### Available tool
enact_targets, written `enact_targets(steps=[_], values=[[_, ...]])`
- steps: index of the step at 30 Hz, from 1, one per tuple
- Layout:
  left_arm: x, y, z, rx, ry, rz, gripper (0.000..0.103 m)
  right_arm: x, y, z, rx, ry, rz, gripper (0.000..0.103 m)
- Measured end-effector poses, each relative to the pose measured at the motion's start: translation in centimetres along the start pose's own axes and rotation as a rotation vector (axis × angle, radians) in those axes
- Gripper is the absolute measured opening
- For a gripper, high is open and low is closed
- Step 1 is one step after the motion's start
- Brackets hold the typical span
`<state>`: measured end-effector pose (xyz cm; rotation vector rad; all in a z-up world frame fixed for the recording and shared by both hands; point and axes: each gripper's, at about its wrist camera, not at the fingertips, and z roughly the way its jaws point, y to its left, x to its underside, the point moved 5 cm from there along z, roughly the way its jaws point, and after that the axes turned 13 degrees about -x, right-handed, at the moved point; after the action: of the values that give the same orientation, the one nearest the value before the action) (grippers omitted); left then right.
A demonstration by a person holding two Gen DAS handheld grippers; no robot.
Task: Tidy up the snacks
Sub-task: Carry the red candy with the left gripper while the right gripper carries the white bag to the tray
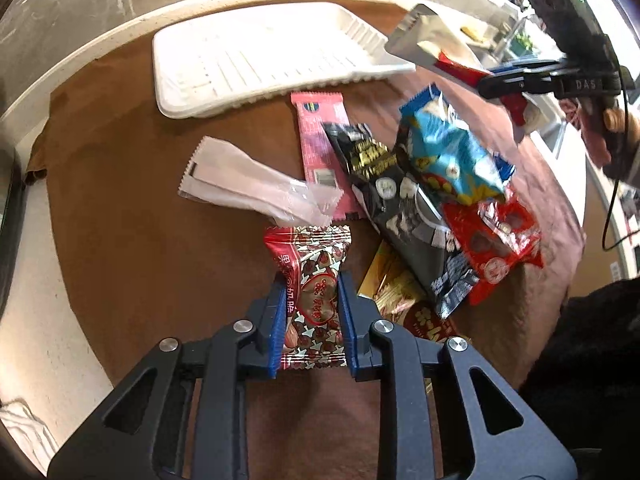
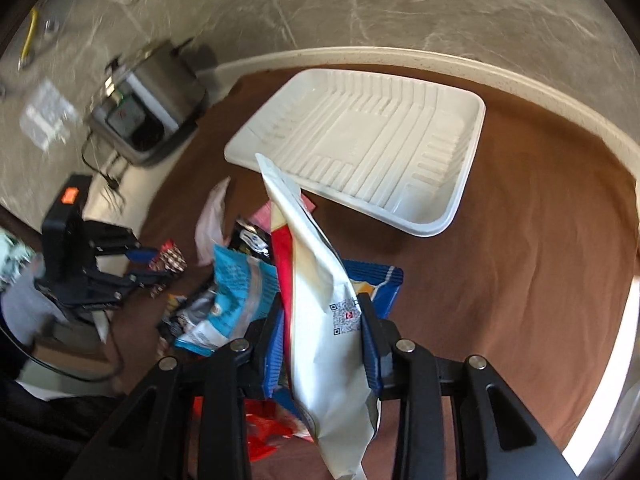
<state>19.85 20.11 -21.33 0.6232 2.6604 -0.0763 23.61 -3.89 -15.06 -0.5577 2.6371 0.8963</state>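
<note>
My left gripper is shut on a red and silver chocolate snack packet lying on the brown tablecloth. My right gripper is shut on a white and red snack bag and holds it in the air above the snack pile; the bag also shows in the left wrist view. A white ribbed tray sits empty at the back of the table, also in the right wrist view. Loose snacks lie between: a pink bar, a black packet, a blue bag, a red packet.
A clear plastic wrapper lies left of the pink bar. A gold packet lies under the black one. The round table has a cream rim. A metal appliance with cables stands on the floor beyond the table.
</note>
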Motion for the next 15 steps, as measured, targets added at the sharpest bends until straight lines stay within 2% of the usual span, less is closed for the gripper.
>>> enact_targets(steps=[7, 15], values=[[-2.9, 0.3, -1.6, 0.039, -0.052, -0.057, 0.021, -1.3, -0.7, -0.9, -0.122, -0.094, 0.143, 0.036], [-9.2, 2.0, -1.8, 0.068, -0.124, -0.111, 0.021, -3.9, -1.8, -1.5, -0.187, -0.192, 0.24, 0.036]])
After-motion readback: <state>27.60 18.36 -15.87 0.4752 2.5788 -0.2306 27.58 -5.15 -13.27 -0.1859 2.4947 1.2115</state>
